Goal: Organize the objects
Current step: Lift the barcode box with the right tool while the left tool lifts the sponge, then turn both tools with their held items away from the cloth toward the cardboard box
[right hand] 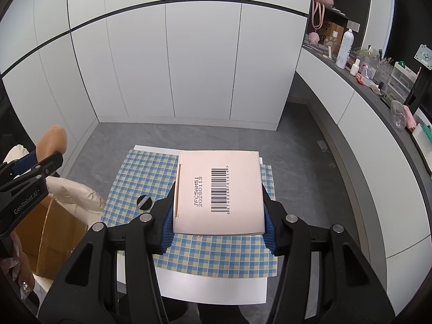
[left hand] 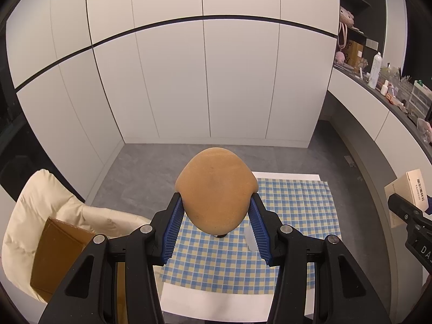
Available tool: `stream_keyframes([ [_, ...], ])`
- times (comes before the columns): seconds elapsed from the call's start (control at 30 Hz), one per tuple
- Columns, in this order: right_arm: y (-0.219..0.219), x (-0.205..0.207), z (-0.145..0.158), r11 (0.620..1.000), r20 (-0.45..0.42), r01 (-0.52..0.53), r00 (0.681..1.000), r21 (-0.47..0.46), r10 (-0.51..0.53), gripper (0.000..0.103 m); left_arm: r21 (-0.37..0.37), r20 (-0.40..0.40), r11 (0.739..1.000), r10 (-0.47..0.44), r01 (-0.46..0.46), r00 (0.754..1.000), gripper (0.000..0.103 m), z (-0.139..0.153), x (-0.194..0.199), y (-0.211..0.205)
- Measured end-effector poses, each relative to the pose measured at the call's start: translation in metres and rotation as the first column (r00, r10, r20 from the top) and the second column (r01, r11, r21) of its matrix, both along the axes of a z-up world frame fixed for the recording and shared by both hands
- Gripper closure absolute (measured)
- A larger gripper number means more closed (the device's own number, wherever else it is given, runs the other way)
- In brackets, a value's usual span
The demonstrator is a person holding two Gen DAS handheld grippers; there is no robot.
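Left gripper (left hand: 216, 213) and right gripper (right hand: 218, 220): matte black angular frames with silver round screw heads at the pivots; fingers (left hand: 172, 226) faced with ribbed blue pads. White "GenRobot.AI" lettering marks the left gripper's side. Hand (right hand: 19, 272): long decorated nails.

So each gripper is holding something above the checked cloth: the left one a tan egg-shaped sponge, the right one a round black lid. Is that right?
Not quite. The right gripper holds a pale pink box with a barcode, as the right wrist view shows. The black lid lies on the checked cloth. The rest stands.
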State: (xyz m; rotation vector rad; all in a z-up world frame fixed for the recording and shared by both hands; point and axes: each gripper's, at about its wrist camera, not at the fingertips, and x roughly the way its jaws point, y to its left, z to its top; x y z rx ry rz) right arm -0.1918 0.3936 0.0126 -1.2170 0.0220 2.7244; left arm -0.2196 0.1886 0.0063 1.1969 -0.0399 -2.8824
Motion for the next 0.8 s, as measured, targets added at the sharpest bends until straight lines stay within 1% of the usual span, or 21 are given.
stream_keyframes([
  [0.4, -0.002, 0.022, 0.002, 1.000, 0.010, 0.010, 1.000, -0.009, -0.010, 0.049, 0.001, -0.012, 1.000, -0.028, 0.028, 1.000, 0.054, 0.005, 0.028, 0.005],
  [0.53, -0.005, 0.035, 0.000, 0.999, 0.013, 0.012, 1.000, -0.030, -0.011, 0.049, -0.003, -0.010, 0.999, -0.042, 0.042, 0.999, 0.054, 0.004, 0.040, 0.007],
  [0.8, -0.014, 0.063, -0.006, 0.999, 0.019, 0.010, 1.000, -0.031, -0.009, 0.049, -0.025, -0.031, 0.999, -0.040, 0.039, 0.999, 0.054, 0.001, 0.072, 0.000],
])
